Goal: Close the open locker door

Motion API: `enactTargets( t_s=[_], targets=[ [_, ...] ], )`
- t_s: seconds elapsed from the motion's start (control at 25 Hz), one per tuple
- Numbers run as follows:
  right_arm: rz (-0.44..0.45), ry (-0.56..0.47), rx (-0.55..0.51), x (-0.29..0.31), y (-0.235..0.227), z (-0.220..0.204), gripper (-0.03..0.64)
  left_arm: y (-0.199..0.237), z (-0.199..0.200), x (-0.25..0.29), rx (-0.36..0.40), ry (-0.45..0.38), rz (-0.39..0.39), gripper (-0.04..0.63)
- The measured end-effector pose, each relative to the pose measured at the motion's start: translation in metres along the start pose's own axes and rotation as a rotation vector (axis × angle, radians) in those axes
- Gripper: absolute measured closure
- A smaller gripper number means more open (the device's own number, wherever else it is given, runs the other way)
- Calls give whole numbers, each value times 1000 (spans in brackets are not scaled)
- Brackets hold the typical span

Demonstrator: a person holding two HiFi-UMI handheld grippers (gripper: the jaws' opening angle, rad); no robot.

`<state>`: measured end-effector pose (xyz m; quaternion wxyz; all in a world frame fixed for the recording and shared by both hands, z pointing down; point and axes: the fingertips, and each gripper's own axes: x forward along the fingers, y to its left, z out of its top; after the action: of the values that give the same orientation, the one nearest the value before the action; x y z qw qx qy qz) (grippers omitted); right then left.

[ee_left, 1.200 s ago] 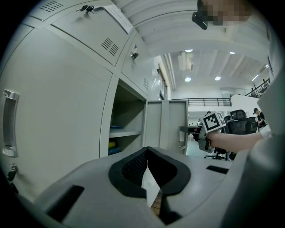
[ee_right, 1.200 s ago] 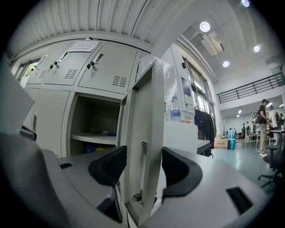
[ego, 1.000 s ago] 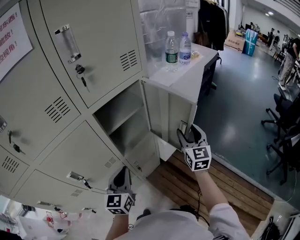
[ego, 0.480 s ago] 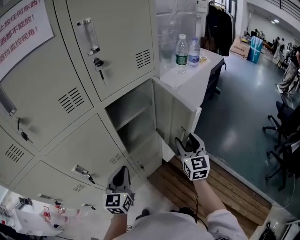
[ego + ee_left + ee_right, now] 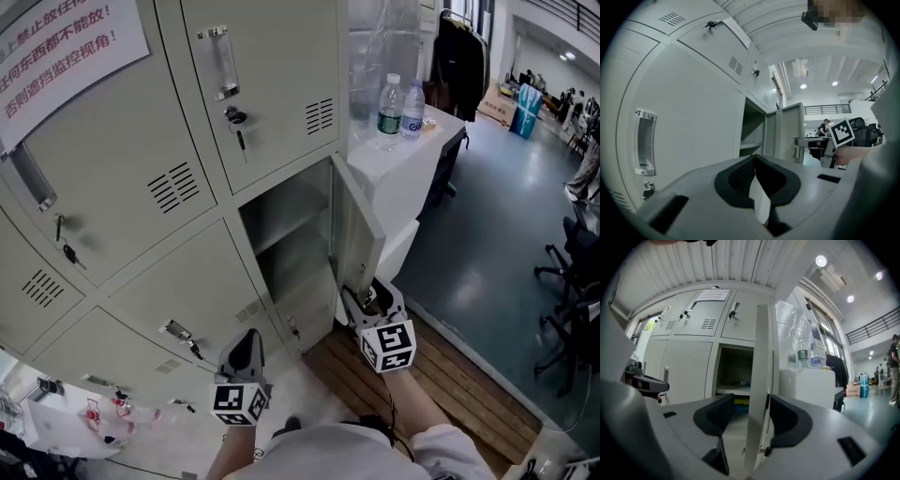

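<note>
Grey steel lockers point(image 5: 141, 187), head view: the locker door point(image 5: 356, 230) of one middle compartment stands partly open, swung out toward the right. The right gripper point(image 5: 368, 298) sits at the door's lower free edge. The left gripper point(image 5: 247, 339) hangs low in front of the closed lower doors, well apart from the open one. Two water bottles point(image 5: 389, 98) stand on a white surface point(image 5: 412, 145) just right of the lockers. A sign point(image 5: 66, 42) with red print is stuck on the top left door.

Left gripper view: the jaws are pressed together at the tips, with nothing between them. A closed door with a chrome handle point(image 5: 645, 147) fills the left. The open door point(image 5: 787, 133) shows further right, with the right gripper's marker cube point(image 5: 841, 132) beside it.

Right gripper view: the jaws are spread and straddle the door's edge point(image 5: 757, 380), which runs upright between them. The right jaw looks to be touching the door; the left jaw stands off with a gap. The compartment's shelf point(image 5: 733, 391) shows behind, and the bottles stand to the right.
</note>
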<state>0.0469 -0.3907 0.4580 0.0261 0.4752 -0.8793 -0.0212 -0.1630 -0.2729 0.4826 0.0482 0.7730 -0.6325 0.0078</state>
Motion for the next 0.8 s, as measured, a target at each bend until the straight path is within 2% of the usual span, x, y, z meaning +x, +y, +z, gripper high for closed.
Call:
enactTargets(
  t_s=[0.8],
  targets=[
    [196, -24, -19, 58, 93, 13, 379, 70, 7, -24, -8, -32, 137, 586]
  ],
)
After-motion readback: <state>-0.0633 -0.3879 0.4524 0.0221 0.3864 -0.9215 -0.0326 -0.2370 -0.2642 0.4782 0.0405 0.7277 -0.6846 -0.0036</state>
